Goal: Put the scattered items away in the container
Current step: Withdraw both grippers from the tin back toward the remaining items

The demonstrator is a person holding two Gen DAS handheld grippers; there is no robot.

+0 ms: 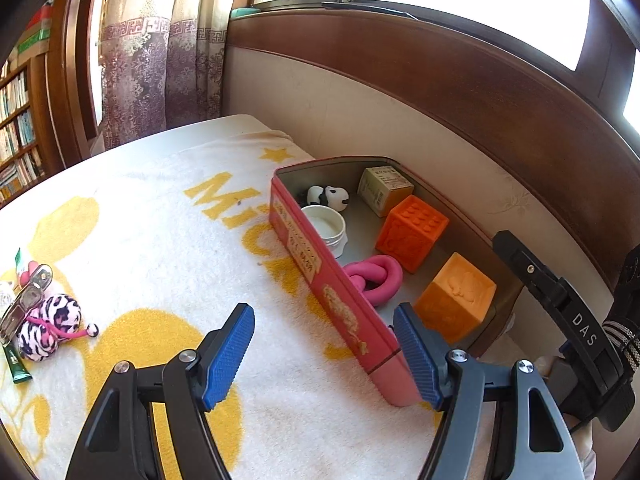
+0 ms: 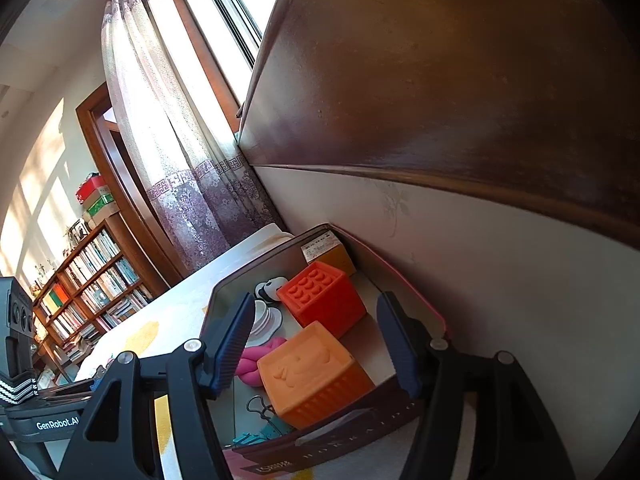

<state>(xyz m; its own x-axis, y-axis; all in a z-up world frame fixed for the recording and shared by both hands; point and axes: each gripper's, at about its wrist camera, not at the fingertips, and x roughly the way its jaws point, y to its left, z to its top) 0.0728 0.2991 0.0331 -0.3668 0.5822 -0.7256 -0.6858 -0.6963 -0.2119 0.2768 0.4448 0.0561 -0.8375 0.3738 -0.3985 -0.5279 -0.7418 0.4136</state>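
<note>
Scattered items remain at nine o'clock in the left wrist view: a pink-and-black spotted plush toy (image 1: 50, 326), a metal clip (image 1: 26, 304) lying against it, and a green tube (image 1: 16, 362) at its lower side, all resting on the yellow-and-white blanket (image 1: 160, 248) that covers the bed. Well apart from them, at three o'clock, the pink tin (image 1: 320, 268) stands against the headboard (image 1: 440, 80) and already holds a light orange block (image 2: 308, 376), a darker orange block (image 2: 320, 296), a pink knotted rope (image 1: 374, 276), a white cup (image 1: 326, 226), a panda figure (image 1: 328, 196) and a small carton (image 1: 384, 188).

The left hand-held gripper (image 1: 324, 356) is spread wide with nothing between its blue pads, its right finger just beside the tin's near corner. The right hand-held gripper (image 2: 316, 346) is likewise spread and empty, hanging over the tin with the light orange block between its fingers in view; whether they touch it I cannot tell.

The plush toy looks light and soft, so it should squash under a pinch; taking it across the round body seems safer than by its thin cord. The clip looks stiff and smooth, likely slippery, best gripped across its flat sides. The tube is probably light and slightly yielding, easiest held mid-body
</note>
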